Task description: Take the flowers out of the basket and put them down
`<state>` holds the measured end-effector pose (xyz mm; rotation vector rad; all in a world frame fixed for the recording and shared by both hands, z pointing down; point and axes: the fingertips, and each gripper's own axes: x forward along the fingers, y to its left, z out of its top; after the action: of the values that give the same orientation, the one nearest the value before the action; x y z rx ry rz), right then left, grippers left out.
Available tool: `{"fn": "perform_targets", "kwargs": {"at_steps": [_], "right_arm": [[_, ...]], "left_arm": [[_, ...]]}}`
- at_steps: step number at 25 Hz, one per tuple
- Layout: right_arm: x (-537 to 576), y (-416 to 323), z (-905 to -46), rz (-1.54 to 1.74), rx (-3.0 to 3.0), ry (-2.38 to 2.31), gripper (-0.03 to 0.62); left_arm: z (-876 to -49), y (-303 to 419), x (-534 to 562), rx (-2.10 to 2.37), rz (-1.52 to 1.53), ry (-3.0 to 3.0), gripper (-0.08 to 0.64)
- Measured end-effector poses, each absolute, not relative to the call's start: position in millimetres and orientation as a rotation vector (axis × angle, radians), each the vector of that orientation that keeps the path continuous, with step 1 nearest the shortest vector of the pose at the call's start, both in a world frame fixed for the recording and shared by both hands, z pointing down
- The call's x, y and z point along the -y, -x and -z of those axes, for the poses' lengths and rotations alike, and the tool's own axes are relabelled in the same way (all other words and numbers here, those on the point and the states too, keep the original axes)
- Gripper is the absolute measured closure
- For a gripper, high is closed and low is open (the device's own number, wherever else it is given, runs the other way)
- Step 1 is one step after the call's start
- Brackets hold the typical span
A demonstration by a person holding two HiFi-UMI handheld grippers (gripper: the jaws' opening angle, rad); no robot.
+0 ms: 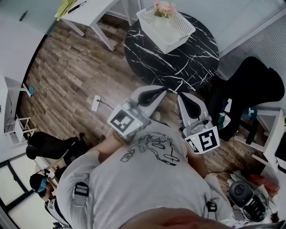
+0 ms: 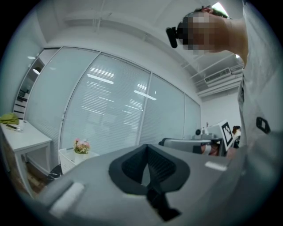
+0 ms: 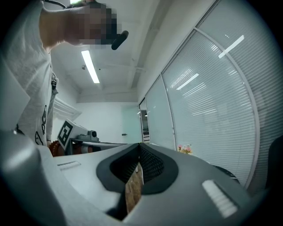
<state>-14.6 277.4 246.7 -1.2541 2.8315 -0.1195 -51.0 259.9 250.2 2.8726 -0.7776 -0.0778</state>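
The floor (image 1: pixel 71 71) is brown wood planking. On it stands a round bench (image 1: pixel 187 58) with a black top veined in white. A person (image 1: pixel 143 179) in a pale grey printed shirt stands just short of the bench with 1 tool in each hand, and both tools are held level and point toward it. A white desk (image 1: pixel 89 11) stands to the bench's left in the head view.

On the far part of the bench sits the basket (image 1: pixel 172 31), which is white and rectangular with open lattice walls. The left tool (image 1: pixel 161 91) has its 2 jaws pressed together with nothing between them, and its tip is over the near edge of the bench. The right tool (image 1: pixel 184 96) is closed and empty as well. It is just beside the left one and does not touch it. Both tools are well apart from the basket.

The flowers (image 1: pixel 164 8) are at the far end of the basket. They are a small bunch of pink and pale blooms with a little green, standing upright with the heads above the rim
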Motion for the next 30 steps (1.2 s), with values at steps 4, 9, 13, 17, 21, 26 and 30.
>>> {"fn": "perform_targets", "kwargs": {"at_steps": [4, 9, 13, 17, 21, 26, 30], "right_arm": [[-276, 11, -247, 0.118, -2.823, 1.264, 0.586], [-269, 7, -250, 0.117, -2.821, 1.284, 0.586], [-255, 7, -250, 0.112, -2.821, 1.295, 0.586], [-236, 9, -251, 0.113, -2.82, 1.297, 0.587], [-217, 15, -254, 0.12, -2.824, 1.296, 0.586], [-186, 23, -257, 0.132, -2.832, 1.293, 0.587], [-158, 27, -261, 0.145, -2.835, 1.299, 0.586]], "left_arm": [[-252, 48, -258, 0.778, 0.074, -2.868, 0.557], [-254, 44, -247, 0.763, 0.076, -2.874, 0.557], [-252, 44, -235, 0.755, 0.084, -2.878, 0.557], [-253, 46, -217, 0.758, 0.081, -2.877, 0.557], [-256, 53, -198, 0.759, 0.073, -2.87, 0.557], [-259, 58, -166, 0.753, 0.06, -2.863, 0.557], [-262, 63, -139, 0.745, 0.051, -2.862, 0.557]]}}
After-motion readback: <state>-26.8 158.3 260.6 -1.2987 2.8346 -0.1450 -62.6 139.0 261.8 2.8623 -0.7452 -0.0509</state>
